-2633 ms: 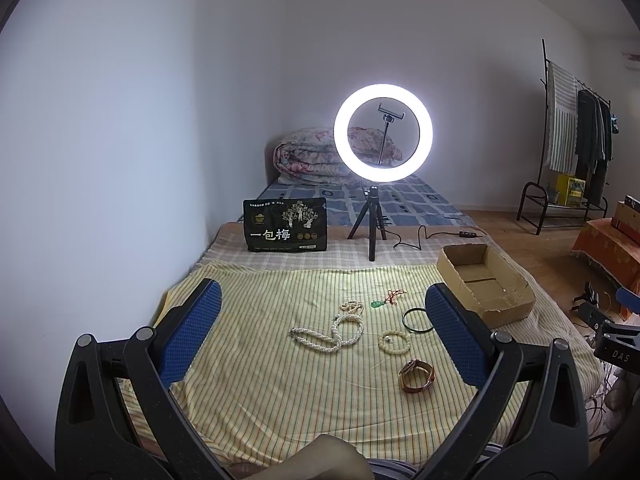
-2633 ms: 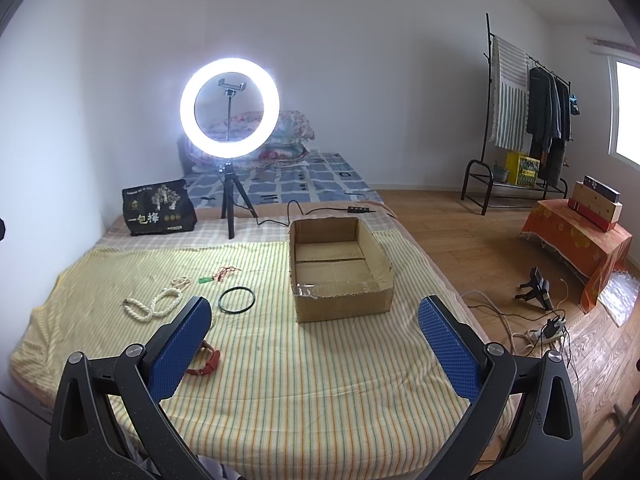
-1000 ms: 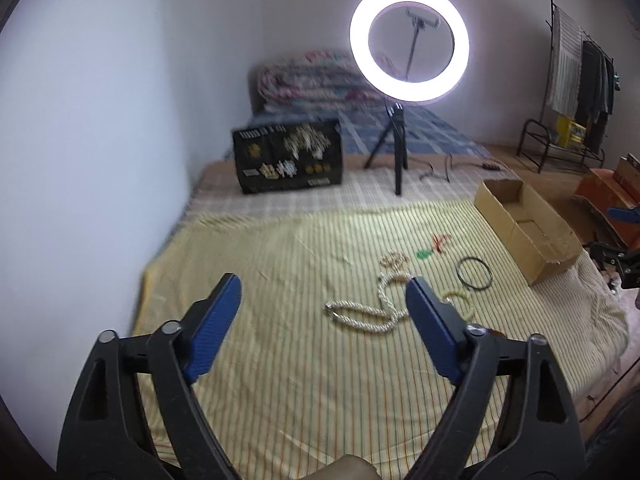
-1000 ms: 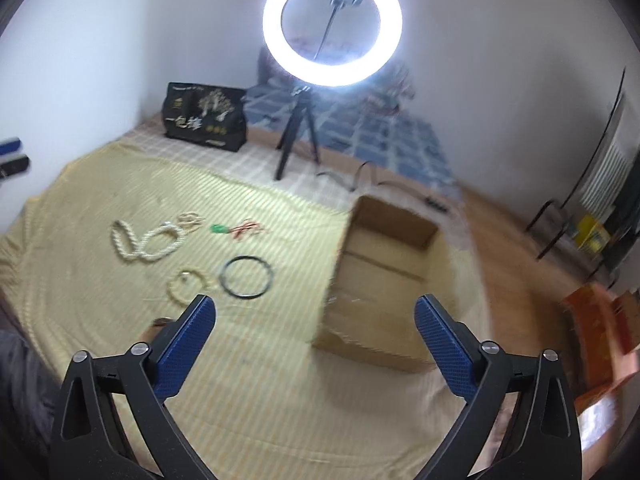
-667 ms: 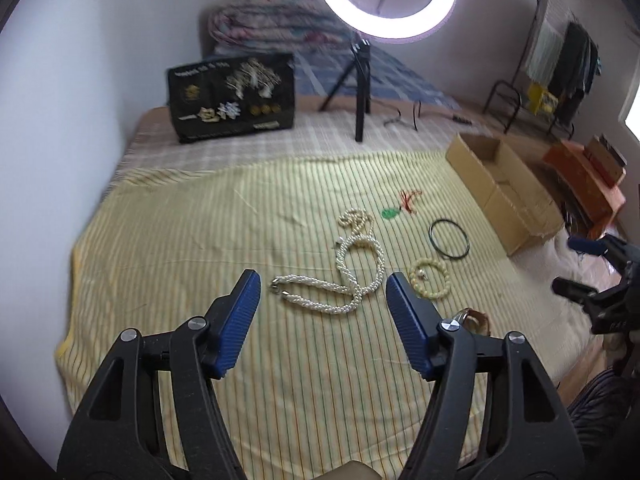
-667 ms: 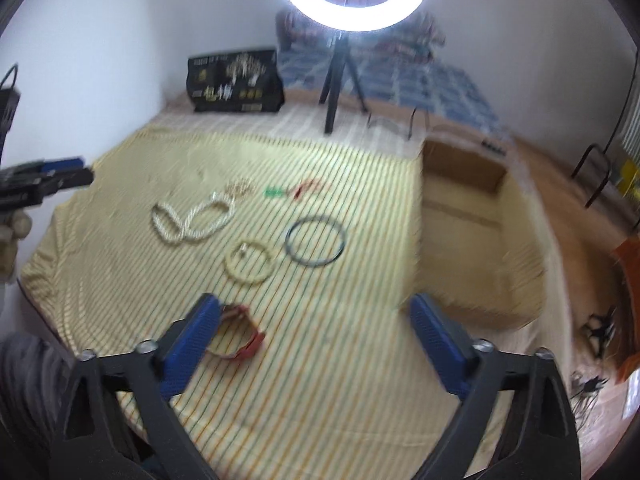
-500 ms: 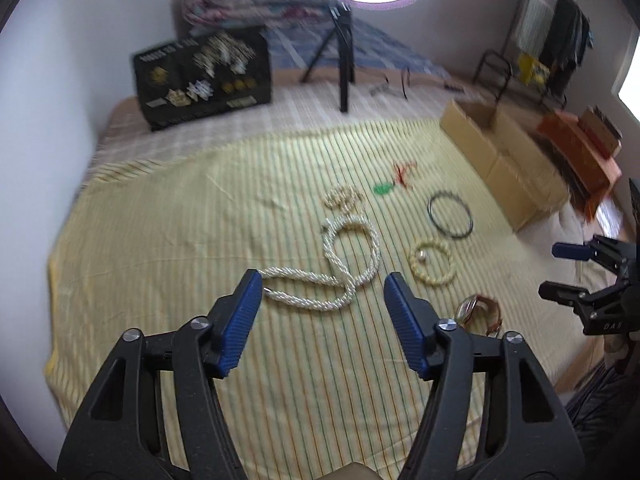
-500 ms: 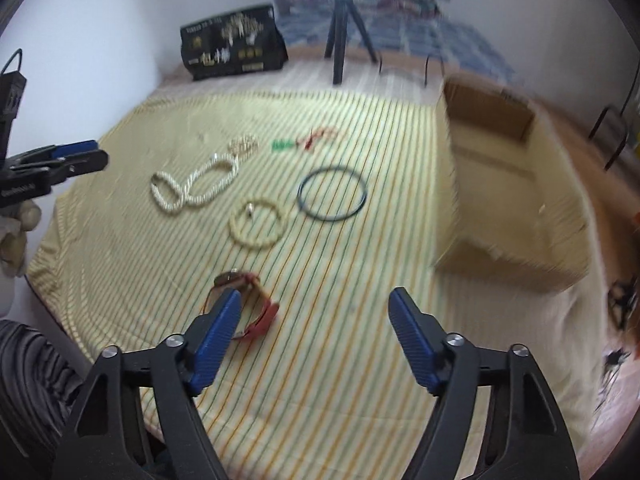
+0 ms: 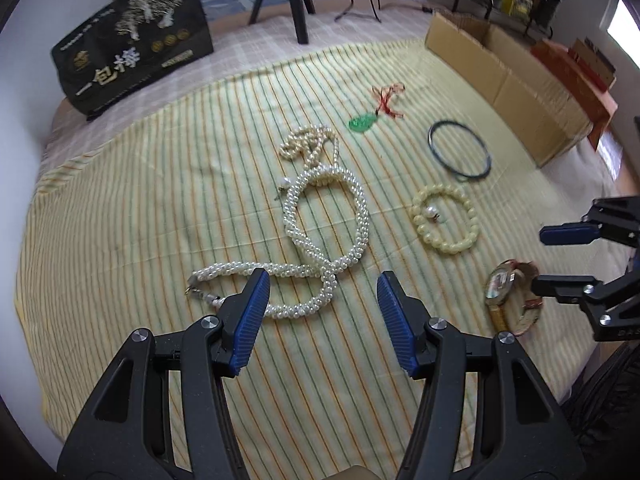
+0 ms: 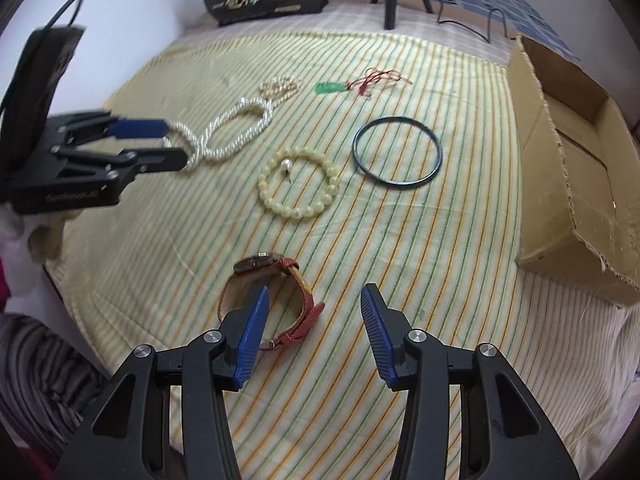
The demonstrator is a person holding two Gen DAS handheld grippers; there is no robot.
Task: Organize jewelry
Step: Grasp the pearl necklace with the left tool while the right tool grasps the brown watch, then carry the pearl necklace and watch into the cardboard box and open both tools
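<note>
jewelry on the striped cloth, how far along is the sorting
Nothing looks sorted yet: the cardboard box looks empty where visible. In hand: nothing; the left gripper is open over the pearl necklace, and the right gripper is open at the watch. Still on the cloth: the bead bracelet, dark bangle, green pendant and small pearl strand.

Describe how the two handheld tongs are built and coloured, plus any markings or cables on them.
Both the left tongs and the right tongs are matte black plastic frames with cut-out openings, silver round screw heads at the joints, and two fingers faced with ribbed blue pads. From the side, faint lettering shows on the left body, unreadable. A black cable loops from its rear.
</note>
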